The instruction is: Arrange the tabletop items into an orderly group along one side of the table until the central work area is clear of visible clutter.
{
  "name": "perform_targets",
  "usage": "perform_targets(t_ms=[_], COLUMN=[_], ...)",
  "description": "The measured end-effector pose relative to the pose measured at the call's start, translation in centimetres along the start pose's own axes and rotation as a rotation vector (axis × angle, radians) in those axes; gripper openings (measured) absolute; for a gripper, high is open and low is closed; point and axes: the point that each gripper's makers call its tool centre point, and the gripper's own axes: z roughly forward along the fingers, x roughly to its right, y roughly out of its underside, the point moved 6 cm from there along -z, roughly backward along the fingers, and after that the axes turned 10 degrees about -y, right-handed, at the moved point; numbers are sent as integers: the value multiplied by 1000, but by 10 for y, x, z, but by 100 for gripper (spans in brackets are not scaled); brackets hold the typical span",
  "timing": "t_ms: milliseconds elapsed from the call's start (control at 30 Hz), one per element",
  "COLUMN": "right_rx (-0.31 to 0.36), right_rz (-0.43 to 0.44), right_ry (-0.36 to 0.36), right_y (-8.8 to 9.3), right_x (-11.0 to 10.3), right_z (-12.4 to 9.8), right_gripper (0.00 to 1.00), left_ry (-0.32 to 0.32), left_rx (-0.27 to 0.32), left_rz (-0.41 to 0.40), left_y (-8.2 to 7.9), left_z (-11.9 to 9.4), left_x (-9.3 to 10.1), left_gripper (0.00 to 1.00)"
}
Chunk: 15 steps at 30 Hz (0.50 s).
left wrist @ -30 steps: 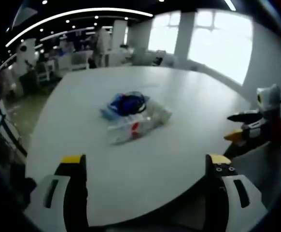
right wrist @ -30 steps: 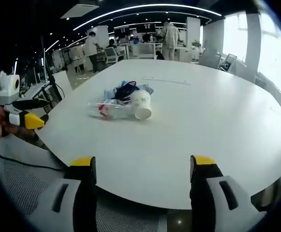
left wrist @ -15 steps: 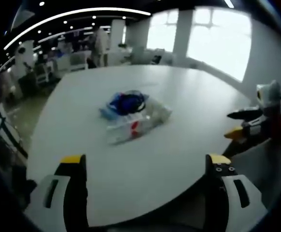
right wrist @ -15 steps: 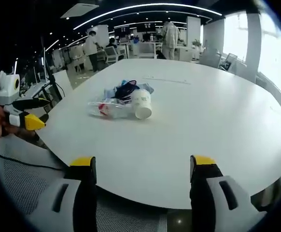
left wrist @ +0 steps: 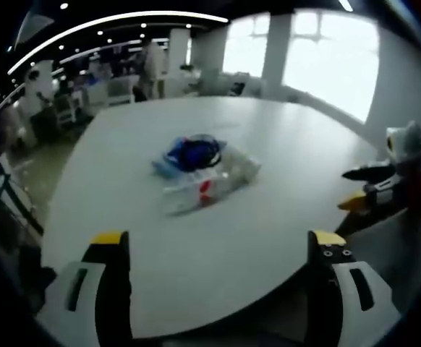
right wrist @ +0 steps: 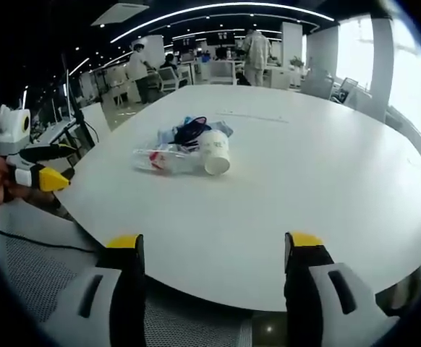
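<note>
One cup (right wrist: 215,152), one bottle (right wrist: 163,160), one table (right wrist: 326,188).

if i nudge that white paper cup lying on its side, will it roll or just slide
The paper cup lies on its side with its open mouth facing the right gripper view, so it will probably roll, likely curving since cups taper. It looks light and empty, so a push may send it off quickly. The clear plastic bottle beside it may block one direction.

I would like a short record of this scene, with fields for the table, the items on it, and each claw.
table: white table, round edge near the claws
items: cup lying on its side, clear bottle lying beside it, dark blue bundle behind them, all in one cluster mid-table
left claw: open, holding nothing, short of the cluster
right claw: open, holding nothing, at the table edge
</note>
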Motion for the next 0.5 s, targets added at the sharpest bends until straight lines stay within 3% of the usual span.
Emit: perform_targets(t_ms=[500], right_rx=[3], right_rz=[10], right_ry=[10], right_y=[0], right_x=[3], right_z=[-2], right_gripper=[79], left_ry=[41], left_rx=[4], left_rz=[-36], left_y=[-4], left_z=[-1], left_x=[3], left_gripper=[98])
